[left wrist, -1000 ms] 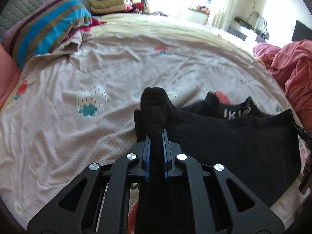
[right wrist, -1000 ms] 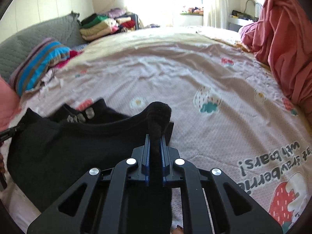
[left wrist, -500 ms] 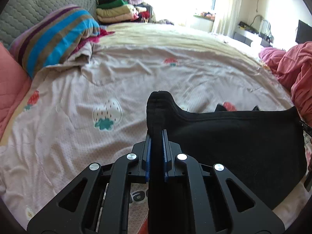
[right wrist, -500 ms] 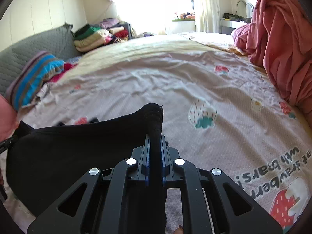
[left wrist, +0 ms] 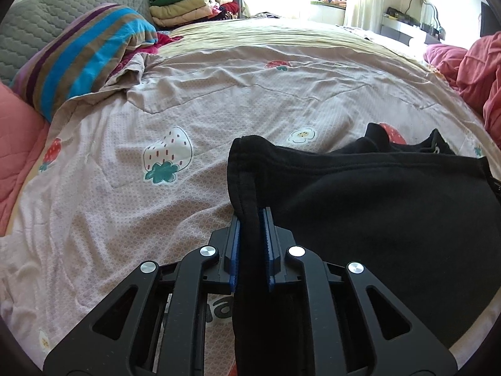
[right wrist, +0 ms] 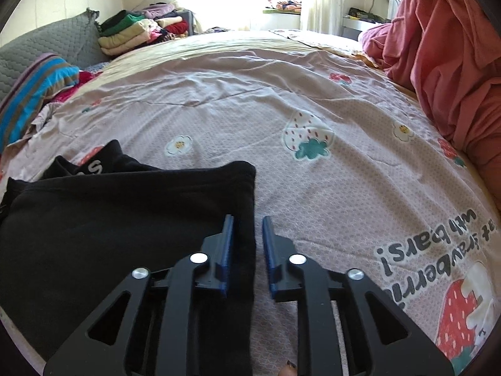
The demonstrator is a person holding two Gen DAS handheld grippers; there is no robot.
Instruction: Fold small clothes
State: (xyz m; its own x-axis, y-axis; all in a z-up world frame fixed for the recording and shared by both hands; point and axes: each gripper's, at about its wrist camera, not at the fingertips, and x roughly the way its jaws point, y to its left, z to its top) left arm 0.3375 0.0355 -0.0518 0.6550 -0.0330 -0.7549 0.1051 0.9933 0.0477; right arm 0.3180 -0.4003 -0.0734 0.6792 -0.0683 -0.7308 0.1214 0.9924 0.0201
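Black garment (right wrist: 109, 219) on strawberry-print sheet (right wrist: 313, 188) — pink bedding (right wrist: 454, 62) heaped beside.

Black garment (left wrist: 375, 219) is seen as matt knit cloth; bedsheet (left wrist: 125, 203) as dimpled printed fabric; gripper fingers (right wrist: 226, 250) as matt black plastic, blue ridged pads.

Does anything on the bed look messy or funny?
A little. The sheet is wrinkled and bunched up by the striped pillow. The black garment lies folded, but a bit with white letters pokes out past its far edge.
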